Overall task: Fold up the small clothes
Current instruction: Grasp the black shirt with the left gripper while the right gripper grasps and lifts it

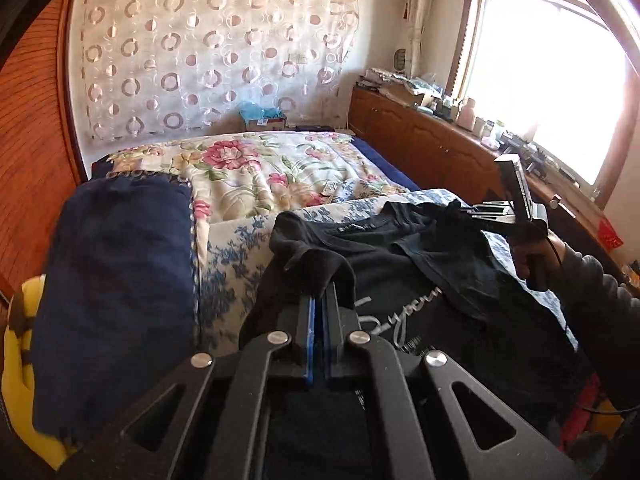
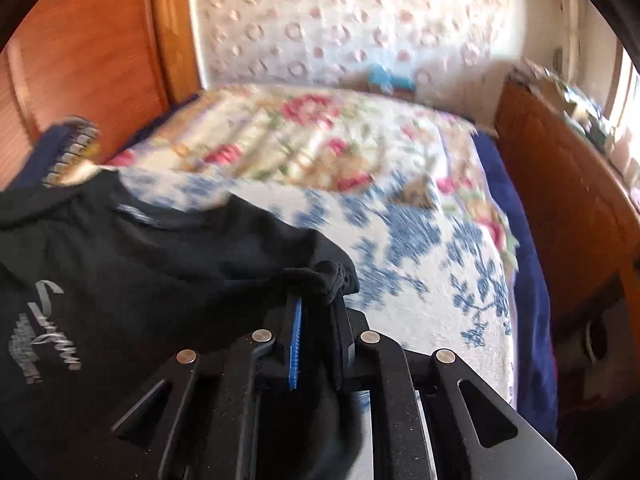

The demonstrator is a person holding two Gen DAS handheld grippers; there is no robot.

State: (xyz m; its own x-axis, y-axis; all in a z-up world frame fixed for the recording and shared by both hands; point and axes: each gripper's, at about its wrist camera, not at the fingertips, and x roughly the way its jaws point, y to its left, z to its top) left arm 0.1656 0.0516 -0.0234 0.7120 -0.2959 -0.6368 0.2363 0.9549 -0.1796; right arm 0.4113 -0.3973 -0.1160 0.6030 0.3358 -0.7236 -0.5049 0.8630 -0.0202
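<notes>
Black knit fabric is pinched in both tools. The left gripper (image 1: pixel 322 300) is clenched, its 2 blue-lined jaws pressed together on a bunched corner of the black T-shirt (image 1: pixel 420 280), which peaks upward out of the jaw tips. The right gripper (image 2: pixel 316 300) is likewise clamped on a gathered knot of the same garment, the cloth wadded between its blue pad and the opposite jaw; in the left wrist view the right gripper (image 1: pixel 486 212) shows from the side with the shirt's far corner drawn up into its tips.

The T-shirt lies on the bed (image 2: pixel 440 240), over the blue-flowered cover near the bed's near edge and toward its window-side edge. Its long axis runs roughly from 1 gripper to the other, across the near edge, with the collar turned toward the far end of the bed and the pale printed script (image 1: pixel 400 312) facing up between the 2 grips.

Both grippers point forward and downward at the bed. A hand (image 1: pixel 536 256) in a grey sleeve (image 1: pixel 592 296) grips the right tool's handle from below, the forearm entering from the window side. A dark blue folded cloth (image 1: pixel 116 292) lies at the bed's opposite side edge.
</notes>
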